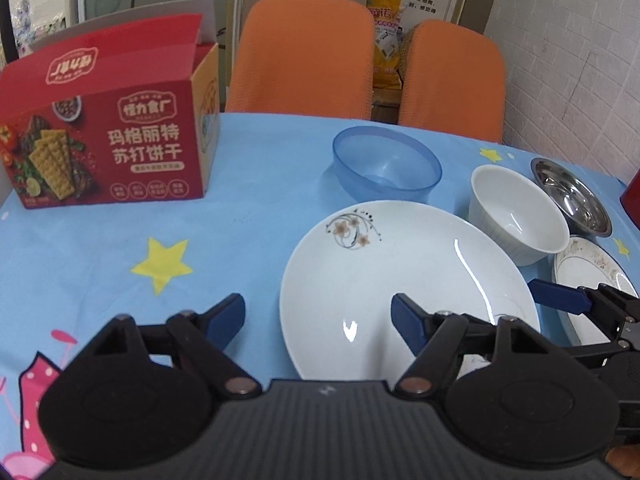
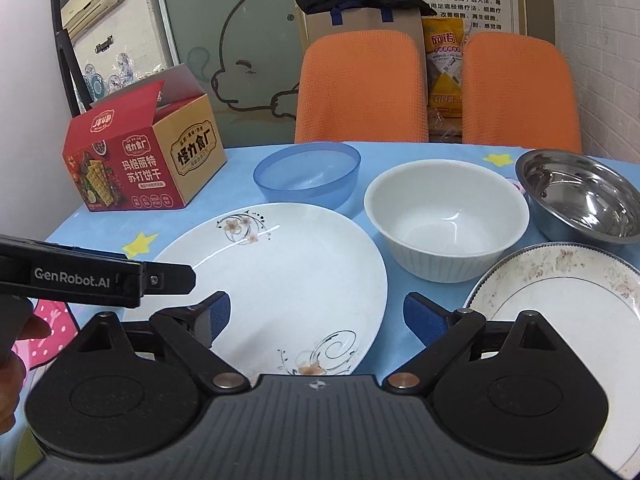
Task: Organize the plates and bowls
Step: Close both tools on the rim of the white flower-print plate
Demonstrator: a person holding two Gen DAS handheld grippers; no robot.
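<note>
Bowls blue (image 2: 307, 176), white (image 2: 446, 220) and steel (image 2: 580, 200) sit empty; both claws (image 1: 318, 320) (image 2: 316, 316) gape, holding nothing.

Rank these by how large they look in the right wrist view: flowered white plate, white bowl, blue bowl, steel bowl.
1. flowered white plate, though it is also nearest the camera
2. white bowl
3. steel bowl and blue bowl: too alike to rank

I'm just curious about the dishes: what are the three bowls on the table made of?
Blue bowl: looks like translucent plastic, since the tablecloth shows faintly through its wall.
White bowl: probably glazed ceramic or porcelain; opaque, glossy, with fine ribbing outside.
Silver bowl: most likely stainless steel, with mirror-like reflections inside.
</note>
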